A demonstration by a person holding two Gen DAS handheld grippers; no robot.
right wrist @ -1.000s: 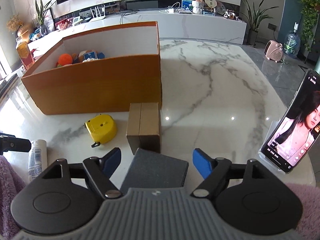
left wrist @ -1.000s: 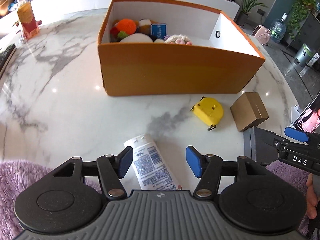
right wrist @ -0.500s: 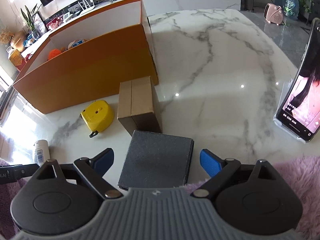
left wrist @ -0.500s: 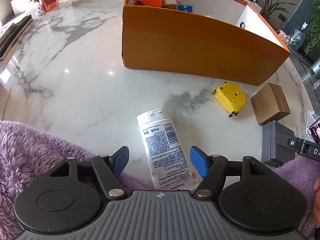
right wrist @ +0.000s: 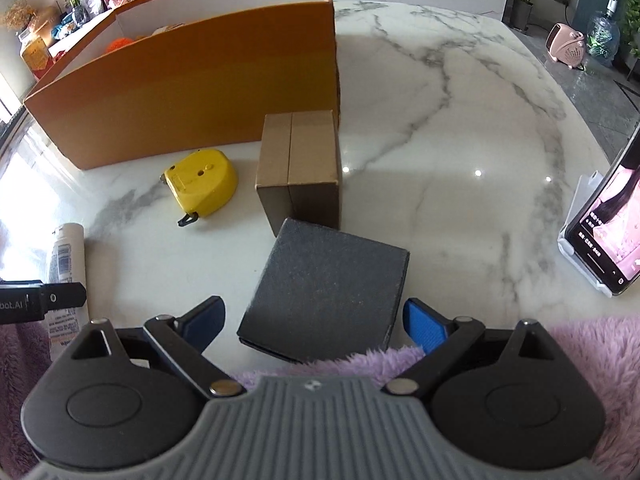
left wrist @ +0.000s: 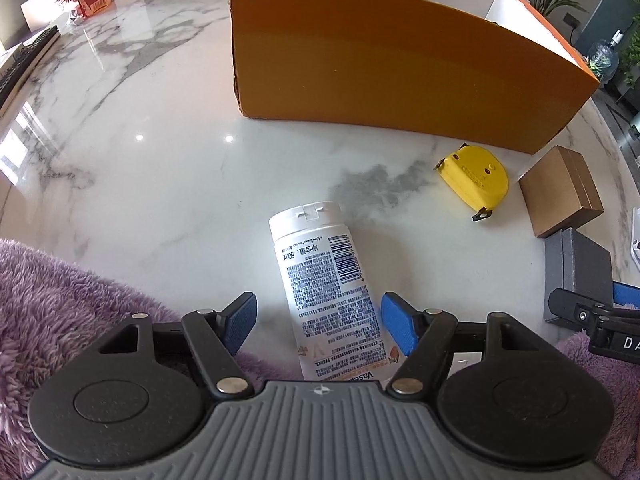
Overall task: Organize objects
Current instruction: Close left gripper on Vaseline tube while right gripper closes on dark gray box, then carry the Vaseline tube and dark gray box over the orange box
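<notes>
Both grippers have dropped, jaws just widened: left gripper [left wrist: 316,318] straddles the tube [left wrist: 328,296], right gripper [right wrist: 314,322] the grey box [right wrist: 326,292] (neither pinched yet), so closing, then lifting toward the orange bin [left wrist: 400,68], comes next.

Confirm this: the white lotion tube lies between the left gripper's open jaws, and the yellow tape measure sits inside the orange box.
Wrong on the yellow tape measure: the left wrist view shows it on the marble table, outside the orange box. The white lotion tube does lie between the left gripper's open jaws.
</notes>
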